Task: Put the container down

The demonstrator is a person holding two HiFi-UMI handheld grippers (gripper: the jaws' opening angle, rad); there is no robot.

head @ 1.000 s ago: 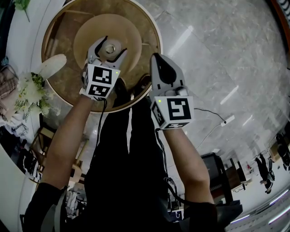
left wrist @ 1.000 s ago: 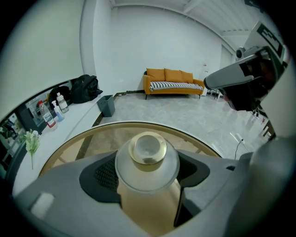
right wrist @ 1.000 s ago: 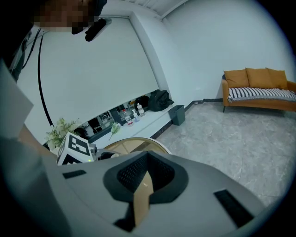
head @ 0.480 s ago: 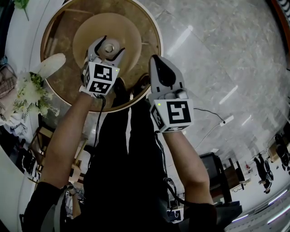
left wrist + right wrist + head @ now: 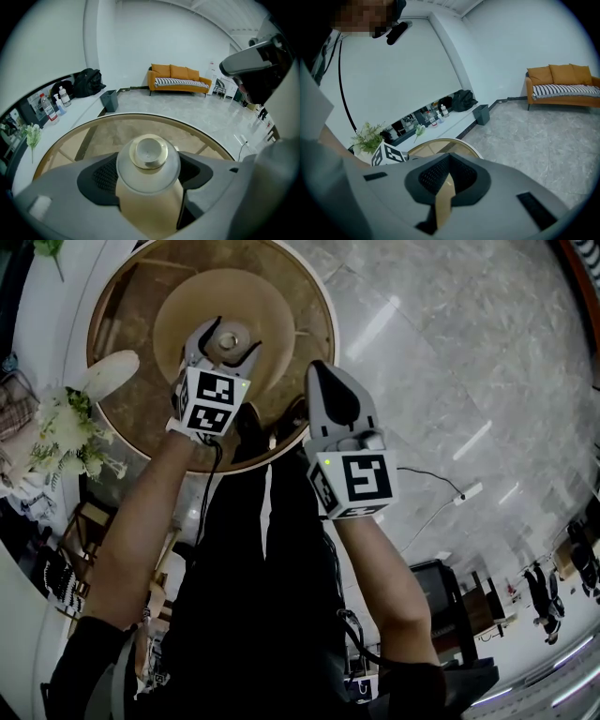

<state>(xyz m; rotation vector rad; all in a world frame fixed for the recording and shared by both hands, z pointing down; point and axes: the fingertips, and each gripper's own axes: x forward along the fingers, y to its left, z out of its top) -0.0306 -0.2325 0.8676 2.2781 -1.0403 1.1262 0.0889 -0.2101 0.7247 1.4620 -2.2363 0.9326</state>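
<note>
In the left gripper view a small container [image 5: 148, 161] with a pale round lid and a gold ring on top sits between the dark pads; my left gripper [image 5: 148, 176] is shut on it. From the head view, the left gripper [image 5: 229, 334] holds the container [image 5: 228, 337] over the middle of a round glass table [image 5: 309, 296] with a gold rim. Whether the container touches the glass, I cannot tell. My right gripper [image 5: 324, 373] hangs at the table's near right edge, shut with nothing in it, its jaws pressed together [image 5: 446, 183].
White flowers [image 5: 61, 427] stand on a white counter left of the table. A cable and power strip [image 5: 469, 490] lie on the marble floor to the right. An orange sofa [image 5: 178, 77], a bin [image 5: 109, 100] and bottles [image 5: 49, 105] line the far walls.
The left gripper stays over the table's middle with the container in it. The right gripper has drifted slightly left and nearer to me.
</note>
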